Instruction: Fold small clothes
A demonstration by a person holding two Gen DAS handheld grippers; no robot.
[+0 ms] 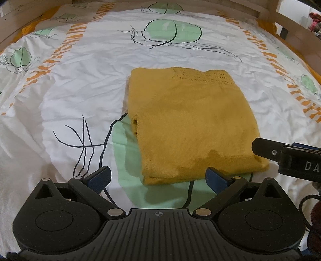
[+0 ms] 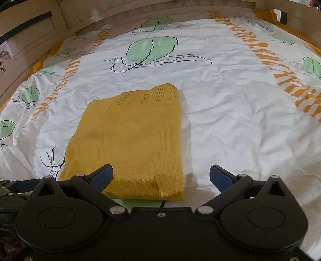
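A mustard-yellow knitted garment (image 1: pixel 190 122) lies folded into a rectangle on the bed, with an openwork band along its far edge. The right wrist view shows the same garment (image 2: pixel 130 140) left of centre. My left gripper (image 1: pixel 158 177) stands open just short of the garment's near edge, with nothing between its blue pads. My right gripper (image 2: pixel 161 177) is open too, above the garment's near right corner and holding nothing. The right gripper's black body also pokes into the left wrist view from the right, over that same corner.
A white duvet (image 1: pixel 84 80) printed with green leaves, black lines and orange stripes covers the bed. A wooden bed frame (image 2: pixel 140 12) runs along the far side and both ends. An orange sheet (image 1: pixel 30 28) shows at the corners.
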